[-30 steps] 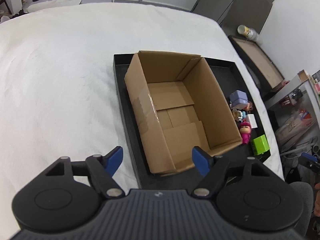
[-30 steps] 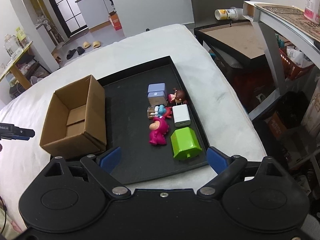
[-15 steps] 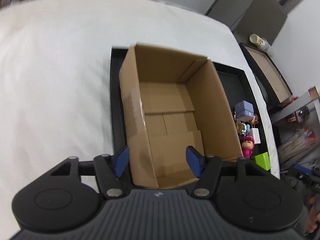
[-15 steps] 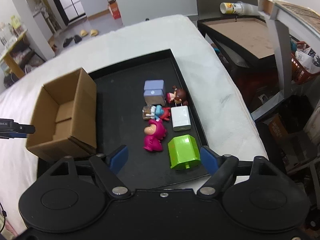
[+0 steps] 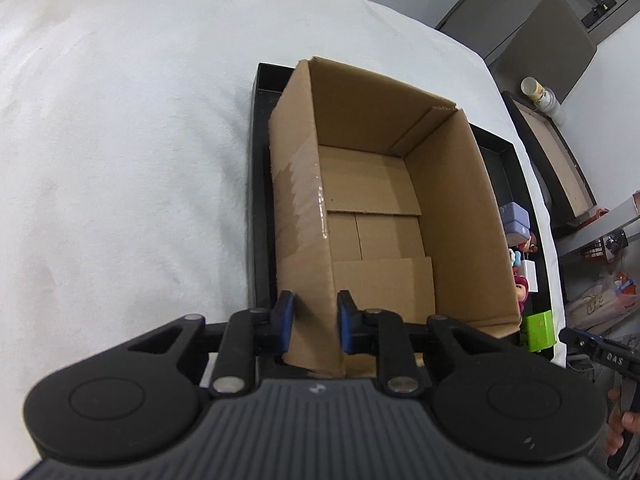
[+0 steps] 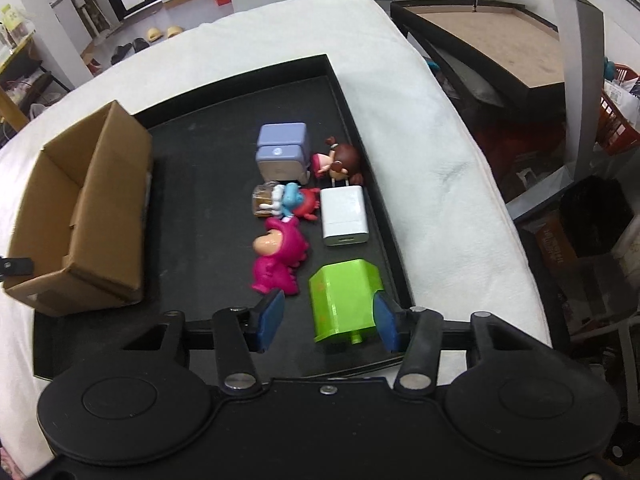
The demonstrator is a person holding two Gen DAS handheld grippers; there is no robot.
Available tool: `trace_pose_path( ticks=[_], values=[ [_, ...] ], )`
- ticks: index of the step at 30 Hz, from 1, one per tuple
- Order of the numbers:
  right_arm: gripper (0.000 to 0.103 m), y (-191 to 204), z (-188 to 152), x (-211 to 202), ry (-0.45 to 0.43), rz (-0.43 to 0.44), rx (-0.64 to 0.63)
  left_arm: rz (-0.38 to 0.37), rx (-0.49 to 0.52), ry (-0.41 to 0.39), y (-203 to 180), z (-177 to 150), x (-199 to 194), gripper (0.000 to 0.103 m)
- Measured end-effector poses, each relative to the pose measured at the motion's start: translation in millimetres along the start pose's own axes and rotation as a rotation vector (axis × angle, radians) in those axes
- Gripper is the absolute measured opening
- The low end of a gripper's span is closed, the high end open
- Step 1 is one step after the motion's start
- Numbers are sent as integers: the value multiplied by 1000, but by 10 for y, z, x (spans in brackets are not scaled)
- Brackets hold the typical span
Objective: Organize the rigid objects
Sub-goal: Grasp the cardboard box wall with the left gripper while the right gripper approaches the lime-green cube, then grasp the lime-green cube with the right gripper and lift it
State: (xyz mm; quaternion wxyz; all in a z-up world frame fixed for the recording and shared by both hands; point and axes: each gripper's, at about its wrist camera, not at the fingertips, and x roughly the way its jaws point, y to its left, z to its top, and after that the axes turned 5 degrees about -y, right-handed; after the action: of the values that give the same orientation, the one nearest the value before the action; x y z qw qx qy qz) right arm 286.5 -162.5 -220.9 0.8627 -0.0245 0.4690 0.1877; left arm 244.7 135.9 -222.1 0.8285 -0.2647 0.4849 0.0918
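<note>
Jaws on both grippers had just been closing. Tilted steeply down, the left gripper (image 5: 311, 322) straddled the near corner wall of the cardboard box (image 5: 384, 208) on the black tray (image 6: 224, 148), pads narrow, contact unclear. The right gripper (image 6: 328, 322) bracketed the glossy green block (image 6: 346, 300), left pad still clear.

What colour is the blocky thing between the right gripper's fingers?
Bright green, clearest in the right wrist view.
</note>
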Motion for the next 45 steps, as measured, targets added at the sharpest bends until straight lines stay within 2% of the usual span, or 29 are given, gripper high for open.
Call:
trace_pose_path(
  ticks=[4, 6, 8, 11, 22, 25, 27, 28, 29, 45],
  values=[
    [48, -26, -1, 77, 12, -6, 2, -6, 3, -27, -3, -78, -29, 22],
    [44, -39, 4, 120, 17, -19, -4, -12, -4, -35, -15, -97, -30, 22],
    [35, -64, 0, 158, 26, -16, 9, -30, -31, -47, 18, -115, -23, 23],
    [30, -83, -14, 218, 37, -9, 38, -54, -68, -51, 102, -121, -8, 23],
    [28, 25, -65, 208, 59, 63, 90, -64, -84, -48, 148, -113, -32, 23],
    [31, 7, -79, 214, 75, 83, 123, -69, -99, -48, 178, -124, -38, 23],
    [48, -37, -69, 225, 85, 94, 154, -74, -101, -46, 192, -127, -34, 23],
    [60, -63, -67, 229, 81, 97, 168, -77, -103, -44, 201, -127, -32, 23],
    [62, -83, -67, 229, 67, 100, 172, -80, -104, -41, 205, -125, -30, 23],
    [62, -266, -94, 617, 107, 138, 341, -93, -95, -43, 195, -130, -20, 24]
  ],
)
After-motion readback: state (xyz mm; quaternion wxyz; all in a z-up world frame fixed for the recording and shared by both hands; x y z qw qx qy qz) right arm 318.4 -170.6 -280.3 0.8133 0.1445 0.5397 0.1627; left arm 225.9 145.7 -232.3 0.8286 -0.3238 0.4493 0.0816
